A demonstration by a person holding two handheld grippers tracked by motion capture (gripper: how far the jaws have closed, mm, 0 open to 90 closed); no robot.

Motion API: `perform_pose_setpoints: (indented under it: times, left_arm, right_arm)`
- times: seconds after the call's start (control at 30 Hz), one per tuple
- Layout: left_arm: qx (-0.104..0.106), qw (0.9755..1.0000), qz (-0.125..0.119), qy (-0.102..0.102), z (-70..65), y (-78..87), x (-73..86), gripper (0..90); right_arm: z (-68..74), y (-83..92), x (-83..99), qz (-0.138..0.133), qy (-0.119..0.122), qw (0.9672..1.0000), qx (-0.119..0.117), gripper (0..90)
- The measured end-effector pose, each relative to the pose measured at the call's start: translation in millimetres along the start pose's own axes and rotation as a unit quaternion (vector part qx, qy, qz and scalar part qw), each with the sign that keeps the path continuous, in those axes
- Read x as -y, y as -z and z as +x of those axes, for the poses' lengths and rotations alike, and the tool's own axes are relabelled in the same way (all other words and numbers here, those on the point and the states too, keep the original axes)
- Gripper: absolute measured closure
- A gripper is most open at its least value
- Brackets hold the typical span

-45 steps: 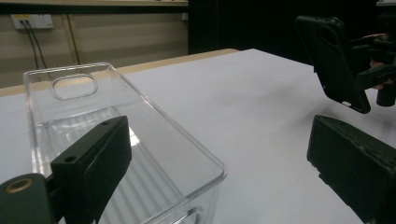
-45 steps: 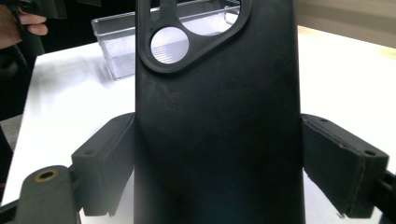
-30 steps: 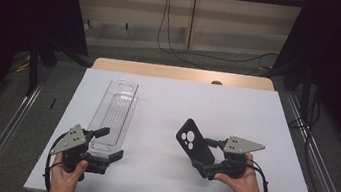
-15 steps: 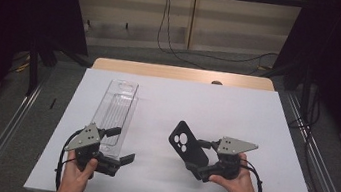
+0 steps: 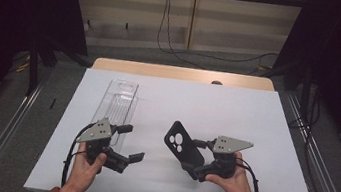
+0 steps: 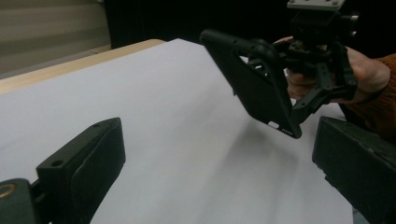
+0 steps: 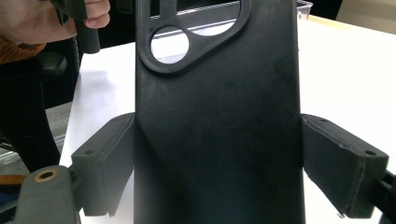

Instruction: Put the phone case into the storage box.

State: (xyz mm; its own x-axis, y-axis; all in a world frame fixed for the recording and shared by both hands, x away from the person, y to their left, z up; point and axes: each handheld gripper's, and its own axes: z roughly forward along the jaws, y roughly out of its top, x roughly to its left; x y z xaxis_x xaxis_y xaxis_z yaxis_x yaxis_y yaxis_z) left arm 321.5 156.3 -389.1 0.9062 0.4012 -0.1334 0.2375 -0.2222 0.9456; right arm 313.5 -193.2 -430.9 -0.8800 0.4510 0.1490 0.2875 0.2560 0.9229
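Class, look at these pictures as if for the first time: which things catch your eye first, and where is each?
The black phone case, clamped edge to edge in the right gripper, tilts above the white table right of centre. The left gripper, jaws wide apart, sits at the near end of a clear plastic tray on the left.

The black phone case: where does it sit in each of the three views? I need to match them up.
High view: phone case right of centre, tilted up off the white table, in the right gripper.
Left gripper view: upper right, case, the holding gripper behind it.
Right gripper view: centre, between the jaws.
Shared landmark: the camera cutout.
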Motion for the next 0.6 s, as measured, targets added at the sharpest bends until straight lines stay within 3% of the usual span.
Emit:
perform_pose_setpoints:
  times: [0.17, 0.3, 0.43, 0.6]
  left_arm:
    - [0.021, 0.9997, 0.002, -0.011, -0.6, -7.7, -2.7, 2.2]
    - [0.038, 0.9992, 0.007, -0.006, 0.2, -14.4, -4.6, 2.0]
    - [0.061, 0.9978, 0.016, -0.017, 0.8, -21.3, -10.0, 1.8]
    - [0.07, 0.9971, 0.013, -0.026, 1.0, -25.9, -18.7, 2.4]
  right_arm:
    - [1.0, -1.9, -0.5, 0.001, 0.002, 1.0, -0.005, 14.6]
    - [1.7, -3.0, -1.0, -0.001, 0.0, 0.9999, -0.012, 14.6]
    - [2.4, -4.1, -1.9, -0.002, -0.003, 0.9998, -0.018, 14.6]
    - [3.7, -5.1, -3.0, -0.004, -0.004, 0.9996, -0.026, 14.6]
